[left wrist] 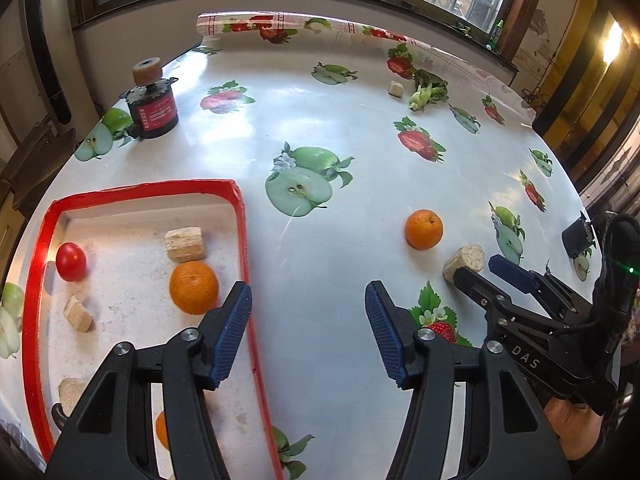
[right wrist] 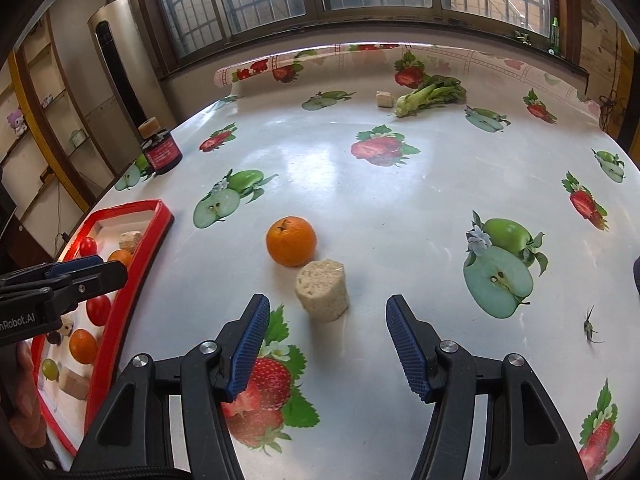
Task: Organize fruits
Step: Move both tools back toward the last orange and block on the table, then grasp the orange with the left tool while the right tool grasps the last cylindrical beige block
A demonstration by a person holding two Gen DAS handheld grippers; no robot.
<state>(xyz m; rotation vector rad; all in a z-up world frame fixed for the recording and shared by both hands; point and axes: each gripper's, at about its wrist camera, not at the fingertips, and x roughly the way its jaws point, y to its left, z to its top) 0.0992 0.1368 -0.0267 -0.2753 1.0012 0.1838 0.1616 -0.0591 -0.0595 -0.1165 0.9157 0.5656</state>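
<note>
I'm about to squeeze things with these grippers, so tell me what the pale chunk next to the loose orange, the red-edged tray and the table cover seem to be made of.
Pale chunk: looks like porous foam or sponge, matte, pitted cut face; possibly bread.
Red-edged tray: seems to be white foam board with glossy red tape on the rim; not certain.
Table cover: likely plastic or oilcloth, with glossy window glare and printed fruit.

A dark jar with a red label is standing near the worktop's far left edge, a tan block sitting on its lid. A leafy green vegetable is lying by the far edge, a small beige cube just beside it.
</note>
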